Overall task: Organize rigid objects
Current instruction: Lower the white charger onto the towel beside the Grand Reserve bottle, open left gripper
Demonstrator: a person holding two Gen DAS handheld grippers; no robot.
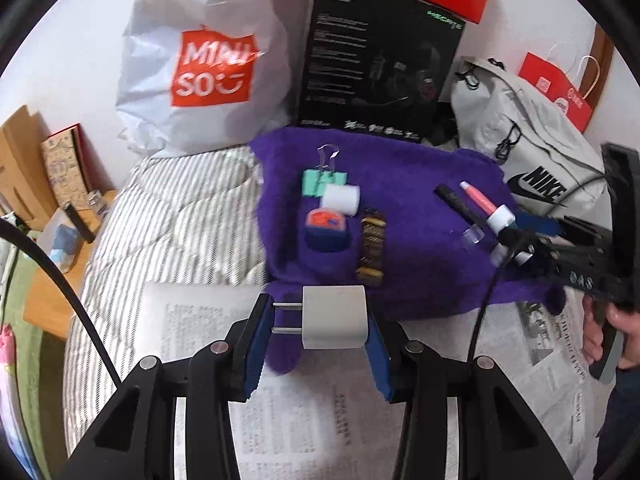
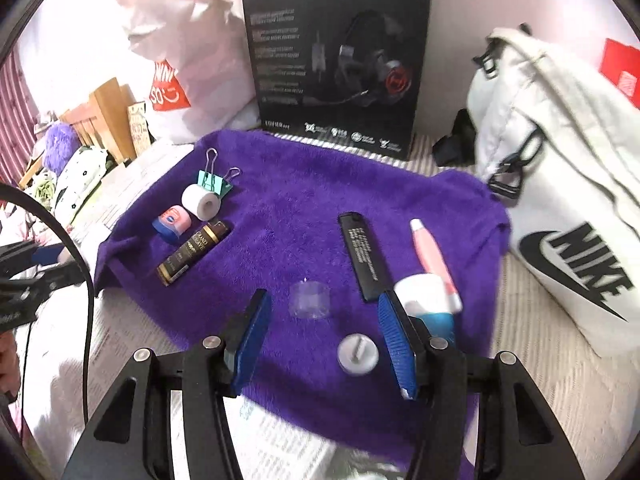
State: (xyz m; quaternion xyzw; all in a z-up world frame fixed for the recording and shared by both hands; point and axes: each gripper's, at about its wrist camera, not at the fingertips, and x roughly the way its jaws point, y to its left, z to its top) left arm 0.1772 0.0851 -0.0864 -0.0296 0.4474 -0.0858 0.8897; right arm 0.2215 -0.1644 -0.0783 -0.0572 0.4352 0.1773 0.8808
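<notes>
My left gripper (image 1: 318,320) is shut on a white plug adapter (image 1: 334,317), prongs pointing left, held over the near edge of the purple towel (image 1: 400,208). On the towel lie a teal binder clip (image 1: 323,182), a white tape roll (image 1: 341,199), a blue-orange sharpener (image 1: 326,229) and a dark gold stick (image 1: 371,246). My right gripper (image 2: 320,320) is open above the towel (image 2: 288,208), with a clear cap (image 2: 310,299) and a grey round cap (image 2: 357,354) between its fingers. A black bar (image 2: 360,254) and a pink tube (image 2: 434,266) lie just beyond its right finger.
A black headset box (image 2: 336,52) stands behind the towel. A white Miniso bag (image 1: 200,60) is at the back left, a white Nike bag (image 2: 560,200) at the right. Newspaper (image 1: 320,420) and a striped quilt (image 1: 168,208) lie under and beside the towel.
</notes>
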